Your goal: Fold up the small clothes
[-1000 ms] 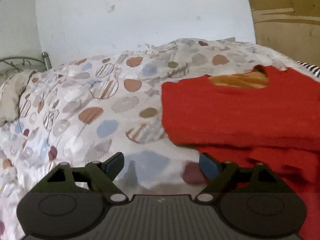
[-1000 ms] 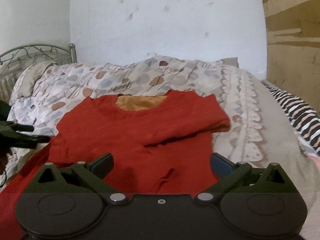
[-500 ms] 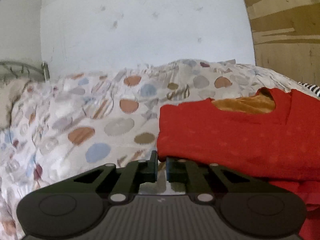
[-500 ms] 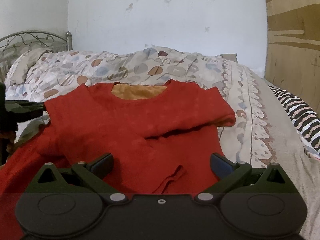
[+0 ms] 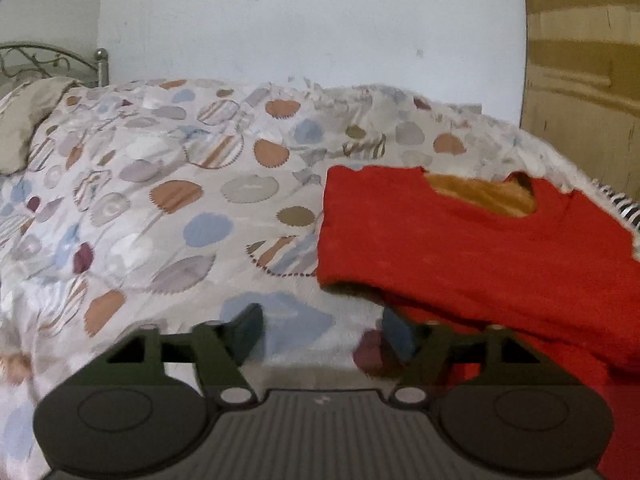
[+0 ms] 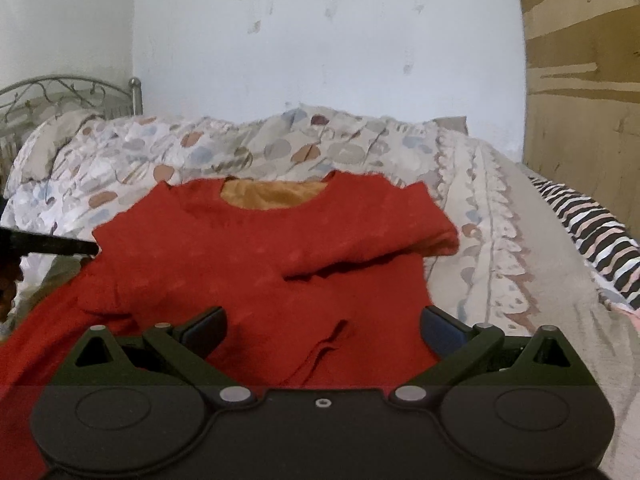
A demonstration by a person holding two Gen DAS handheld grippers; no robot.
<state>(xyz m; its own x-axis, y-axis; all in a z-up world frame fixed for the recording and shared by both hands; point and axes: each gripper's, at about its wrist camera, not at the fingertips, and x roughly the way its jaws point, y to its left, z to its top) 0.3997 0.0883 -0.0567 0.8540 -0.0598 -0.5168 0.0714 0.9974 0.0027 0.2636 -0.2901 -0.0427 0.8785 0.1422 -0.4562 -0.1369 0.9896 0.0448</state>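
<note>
Red top (image 6: 256, 256), bed (image 5: 132, 216) centre, collar toward headboard; left hand-held gripper (image 5: 320, 330) at its left fold, opening, empty; right hand-held gripper (image 6: 322, 326) apart at hem.

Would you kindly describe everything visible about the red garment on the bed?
The red garment is a short-sleeved top of soft, slightly fuzzy knit with an orange-tan lining showing at its round neckline. It lies flat, neckline toward the wall, on the patterned bedspread. One sleeve is folded across its chest; lower cloth is rumpled. Neither gripper holds it, though one finger of the left one lies at its edge.
</note>
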